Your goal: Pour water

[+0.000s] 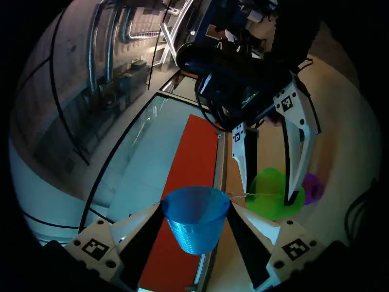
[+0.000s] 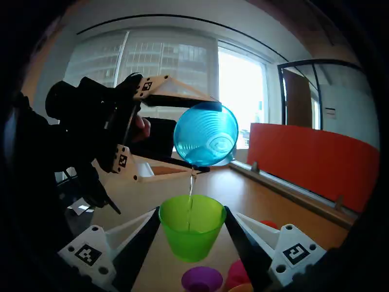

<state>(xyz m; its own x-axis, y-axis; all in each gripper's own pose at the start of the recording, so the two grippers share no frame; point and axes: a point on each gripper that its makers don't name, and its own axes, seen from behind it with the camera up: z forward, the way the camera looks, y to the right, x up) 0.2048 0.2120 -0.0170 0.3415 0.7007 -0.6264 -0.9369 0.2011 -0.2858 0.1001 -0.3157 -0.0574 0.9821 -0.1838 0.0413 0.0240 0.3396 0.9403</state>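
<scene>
Right gripper view catches the pour midway: a thin stream of water (image 2: 190, 194) falls from the tipped blue cup (image 2: 206, 136), clamped in the left tongs (image 2: 213, 137), into the green cup (image 2: 191, 225) clamped in the right tongs (image 2: 191, 214), worktop (image 2: 253, 190) beneath; the pour looks unfinished.

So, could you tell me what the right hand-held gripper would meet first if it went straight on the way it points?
Probably the tipped blue cup, which sits just ahead of and above the green cup that the right hand-held gripper grips, though depth is hard to judge.
</scene>
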